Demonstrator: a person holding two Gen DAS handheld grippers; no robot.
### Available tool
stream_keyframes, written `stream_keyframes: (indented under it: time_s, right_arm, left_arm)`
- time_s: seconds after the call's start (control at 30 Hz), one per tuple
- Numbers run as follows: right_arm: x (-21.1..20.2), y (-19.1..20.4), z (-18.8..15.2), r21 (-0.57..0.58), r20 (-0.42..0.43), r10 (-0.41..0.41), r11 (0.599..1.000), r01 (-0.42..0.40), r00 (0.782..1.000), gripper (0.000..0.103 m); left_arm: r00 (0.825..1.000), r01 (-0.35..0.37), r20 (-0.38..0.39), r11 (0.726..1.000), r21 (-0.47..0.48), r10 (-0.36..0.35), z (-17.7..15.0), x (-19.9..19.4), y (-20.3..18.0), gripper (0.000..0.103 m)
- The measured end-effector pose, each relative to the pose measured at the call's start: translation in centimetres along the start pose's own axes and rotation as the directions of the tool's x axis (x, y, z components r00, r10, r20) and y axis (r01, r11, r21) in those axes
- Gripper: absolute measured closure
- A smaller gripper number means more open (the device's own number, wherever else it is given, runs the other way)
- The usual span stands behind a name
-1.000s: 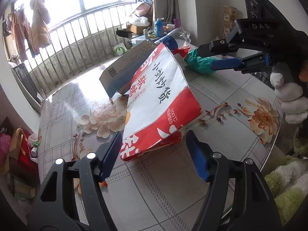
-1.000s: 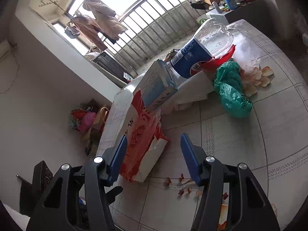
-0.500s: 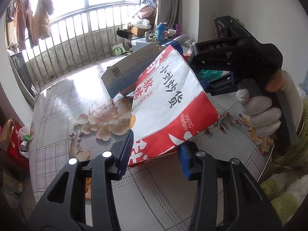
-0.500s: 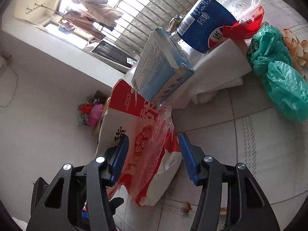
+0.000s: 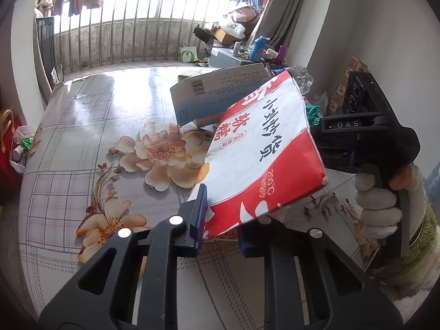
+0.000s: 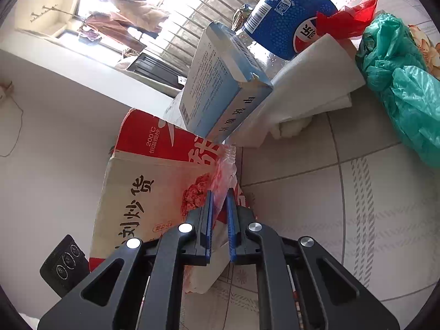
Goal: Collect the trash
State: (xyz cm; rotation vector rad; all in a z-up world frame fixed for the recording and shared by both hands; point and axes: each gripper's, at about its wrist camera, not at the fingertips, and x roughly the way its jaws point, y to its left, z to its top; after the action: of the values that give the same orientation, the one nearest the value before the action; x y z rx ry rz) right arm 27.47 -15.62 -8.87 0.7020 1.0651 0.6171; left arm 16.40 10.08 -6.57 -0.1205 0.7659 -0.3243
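The red and white paper bag (image 5: 264, 159) is lying tilted on the tabletop (image 5: 110, 126), and both tools are gripping it. The left tool (image 5: 221, 220) has just been closing and is now pinching the bag's lower red corner between its blue pads (image 5: 202, 214). The right tool (image 6: 220, 220) has also just been closing; it is clamping the thin clear plastic edge at the open mouth of the bag, with the pads (image 6: 209, 220) nearly together. In the left wrist view, a gloved hand (image 5: 379, 200) is holding the right tool just right of the bag.

Behind the bag, a light blue carton (image 6: 220, 88) is leaning against it. Beyond the carton, a clear bottle with a blue label (image 6: 286, 19) is lying on a white folded paper (image 6: 308, 88), with a red plastic scrap (image 6: 346, 19) beside it. To the right of the bag, further away, a green plastic bag (image 6: 398, 77) is lying crumpled on the tabletop
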Motion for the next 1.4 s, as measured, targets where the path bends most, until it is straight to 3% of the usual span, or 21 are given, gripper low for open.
stream_keyframes:
  time_s: [0.2,0.47,0.63,0.8,0.97,1.2,1.3,1.4]
  right_arm:
    - [-1.6,-0.5,0.2,0.036,0.016,0.064,0.997,-0.065,0.998,0.095]
    - [-4.6,-1.0,-0.4,0.091,0.032,0.158,0.983,-0.16,0.987,0.095]
    - [-6.3,-1.4,-0.8,0.095,0.066,0.151,0.983,-0.157,0.986,0.097]
    - [-8.2,-3.4,-1.4,0.143,0.107,0.173,0.972,-0.187,0.979,0.098]
    - [-10.6,-4.3,-2.0,0.161,0.151,0.18,0.966,-0.204,0.972,0.099]
    - [-17.7,-4.7,-3.2,0.129,0.299,0.193,0.962,-0.24,0.934,0.1]
    - [-22.2,-5.1,-4.1,0.11,0.396,0.177,0.965,-0.238,0.901,0.1]
    - [-27.6,-6.1,-5.3,0.105,0.508,0.123,0.973,-0.203,0.853,0.1]
  left_arm:
    - [0.999,-0.034,0.029,0.999,0.027,0.033,0.5,-1.3,-0.2,0.103]
    - [0.996,-0.069,0.069,0.986,0.149,0.06,0.7,-3.2,-2.5,0.103]
    - [0.994,-0.098,0.073,0.965,0.244,0.083,0.5,-3.9,-4.9,0.103]
    - [0.998,-0.057,0.037,0.974,0.22,0.05,0.4,-3.8,-5.0,0.103]
    - [0.997,-0.059,0.062,0.968,0.242,0.046,0.8,-4.9,-6.0,0.103]
    - [0.995,-0.039,0.102,0.952,0.304,0.008,2.7,-6.9,-8.7,0.103]
    - [0.992,-0.003,0.122,0.943,0.334,-0.04,4.0,-7.2,-10.7,0.103]
    - [0.986,0.057,0.122,0.921,0.384,-0.112,5.6,-6.8,-13.8,0.103]
